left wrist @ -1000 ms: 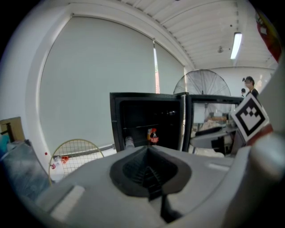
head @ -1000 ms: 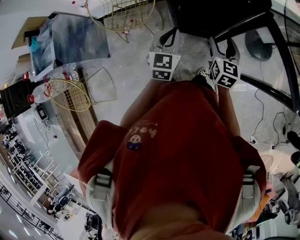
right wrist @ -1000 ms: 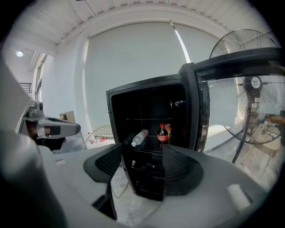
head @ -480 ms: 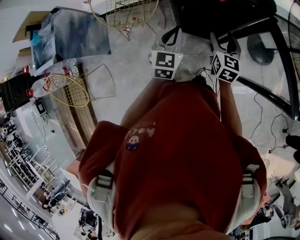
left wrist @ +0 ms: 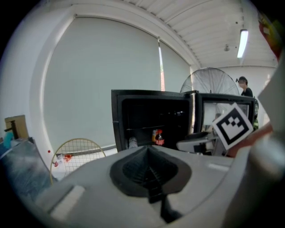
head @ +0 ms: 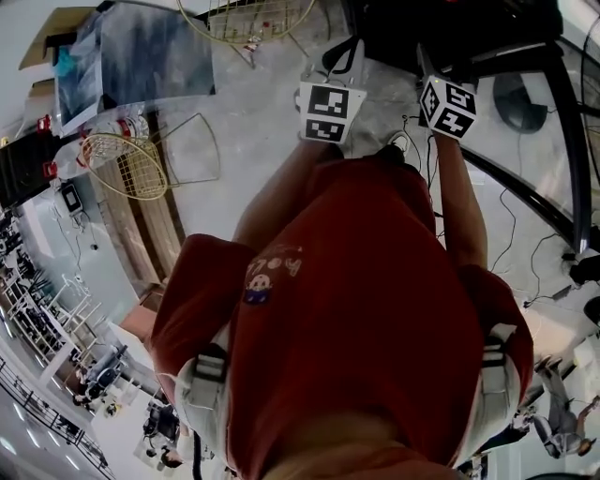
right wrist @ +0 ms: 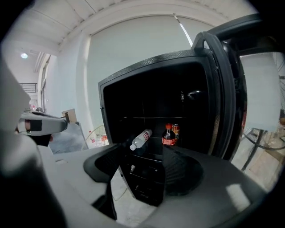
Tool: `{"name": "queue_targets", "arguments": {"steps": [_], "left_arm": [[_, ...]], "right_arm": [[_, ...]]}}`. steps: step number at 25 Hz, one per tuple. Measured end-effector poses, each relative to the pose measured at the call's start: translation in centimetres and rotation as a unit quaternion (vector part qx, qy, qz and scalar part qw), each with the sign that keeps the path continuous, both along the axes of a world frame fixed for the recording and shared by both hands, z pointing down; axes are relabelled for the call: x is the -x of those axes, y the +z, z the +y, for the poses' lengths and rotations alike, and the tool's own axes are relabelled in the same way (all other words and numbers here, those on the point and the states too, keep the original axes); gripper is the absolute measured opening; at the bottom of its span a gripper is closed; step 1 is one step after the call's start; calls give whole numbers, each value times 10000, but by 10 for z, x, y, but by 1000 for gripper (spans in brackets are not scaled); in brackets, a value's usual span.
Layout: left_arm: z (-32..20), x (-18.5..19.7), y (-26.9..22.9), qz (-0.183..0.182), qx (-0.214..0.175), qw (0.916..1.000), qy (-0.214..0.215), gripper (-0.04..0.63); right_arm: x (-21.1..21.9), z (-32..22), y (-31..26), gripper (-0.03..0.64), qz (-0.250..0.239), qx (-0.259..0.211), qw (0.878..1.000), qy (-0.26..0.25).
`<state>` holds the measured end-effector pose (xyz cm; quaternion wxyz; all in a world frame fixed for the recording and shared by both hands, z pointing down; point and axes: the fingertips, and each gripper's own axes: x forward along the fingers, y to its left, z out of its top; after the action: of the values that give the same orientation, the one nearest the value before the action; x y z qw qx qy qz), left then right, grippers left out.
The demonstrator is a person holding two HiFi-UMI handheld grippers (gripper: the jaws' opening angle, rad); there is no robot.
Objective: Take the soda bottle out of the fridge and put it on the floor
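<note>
The black fridge (right wrist: pixel 151 116) stands open, its door (right wrist: pixel 222 89) swung to the right. On its shelf stands the soda bottle (right wrist: pixel 168 135), dark with a red cap and red label, with a can just behind it. A clear water bottle (right wrist: pixel 141 139) lies tilted to the soda bottle's left. My right gripper (right wrist: pixel 142 153) is open and empty, some way short of the shelf. My left gripper (left wrist: pixel 149 149) is shut on nothing, farther from the fridge (left wrist: pixel 151 118), with the soda bottle (left wrist: pixel 159 138) small ahead. In the head view both marker cubes (head: pixel 328 112) (head: pixel 448 105) are at the fridge's foot.
Gold wire frames (head: pixel 127 164) (head: pixel 248 19) lie on the floor to the left, and a plastic-covered board (head: pixel 141 56) leans there. Cables (head: pixel 520 244) trail on the floor to the right. A big fan (left wrist: pixel 209 82) and a person (left wrist: pixel 242 87) are behind the fridge.
Both grippers have moved up the head view toward the fridge, the right one farther. The jaws look unchanged.
</note>
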<state>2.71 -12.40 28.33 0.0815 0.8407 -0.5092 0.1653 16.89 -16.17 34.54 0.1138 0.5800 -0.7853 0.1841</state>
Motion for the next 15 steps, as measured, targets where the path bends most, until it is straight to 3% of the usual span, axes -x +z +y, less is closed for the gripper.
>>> {"name": "queue_targets", "arguments": {"steps": [15], "left_arm": [[-25, -18, 28, -51, 104, 9998, -164, 0]], "right_arm": [[-21, -82, 32, 272, 133, -109, 9990, 420]]}}
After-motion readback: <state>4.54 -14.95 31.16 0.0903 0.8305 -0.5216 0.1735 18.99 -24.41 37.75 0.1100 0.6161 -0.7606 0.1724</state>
